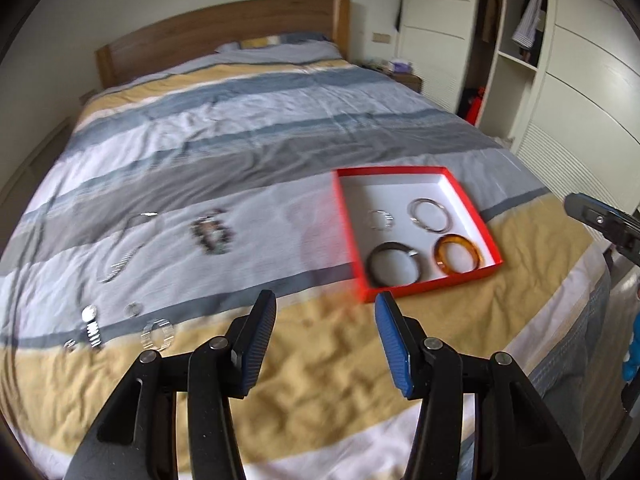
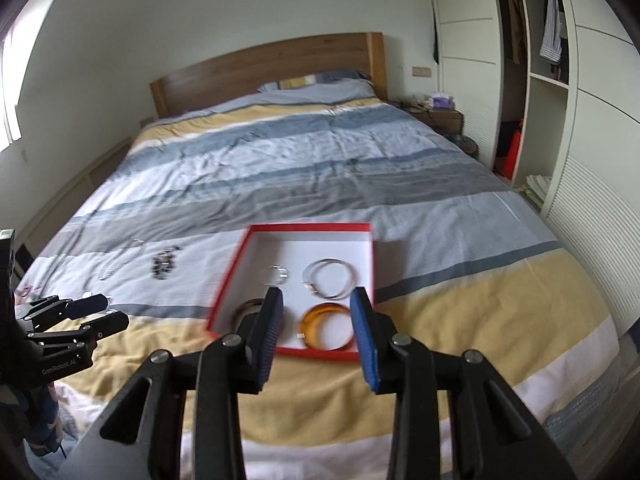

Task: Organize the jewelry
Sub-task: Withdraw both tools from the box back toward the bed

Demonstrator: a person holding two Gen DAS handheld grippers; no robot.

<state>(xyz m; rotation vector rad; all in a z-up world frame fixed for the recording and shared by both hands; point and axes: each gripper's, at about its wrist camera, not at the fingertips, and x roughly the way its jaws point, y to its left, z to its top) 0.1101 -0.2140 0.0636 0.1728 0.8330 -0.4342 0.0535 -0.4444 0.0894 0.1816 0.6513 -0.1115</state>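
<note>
Left wrist view: left gripper (image 1: pixel 325 304) spread, blue pads apart with nothing between them, held above the yellow band of a striped duvet (image 1: pixel 248 128) on a bed with a wooden headboard (image 1: pixel 224 28). Shallow red box (image 1: pixel 349 236) with white floor lying on the duvet, ahead and to the right of the gripper. Inside the box, four rings apart from one another: small clear bangle (image 1: pixel 379 220) at far left, silver hoop (image 1: pixel 430 215) at far right, dark bangle (image 1: pixel 394 267) at near left, amber bangle (image 1: pixel 457 257) at near right. Loose on the duvet to the left of the box: beaded bracelet (image 1: pixel 212 233), pale chain (image 1: pixel 124 252) beyond it, metal watch (image 1: pixel 91 327) and clear link bracelet (image 1: pixel 158 334) near the left fingertip; all blurred. Tip of the right gripper (image 1: pixel 602 226) at the right edge, state not readable here. White wardrobe (image 1: pixel 580 80) with an open compartment along the right wall. Right wrist view: right gripper (image 2: pixel 317 296) moderately spread, empty, poised over the near edge of the red box (image 2: pixel 230 280); amber bangle (image 2: pixel 320 322) seen between the pads but below them, not touched; dark bangle (image 2: pixel 246 306) partly hidden behind the left pad; clear bangle (image 2: pixel 275 274) and silver hoop (image 2: pixel 330 279) beyond. Beaded bracelet (image 2: pixel 163 266) and chain (image 2: pixel 116 264) left of the box. Left gripper (image 2: pixel 105 312) at the left edge, fingers apart, empty.
</note>
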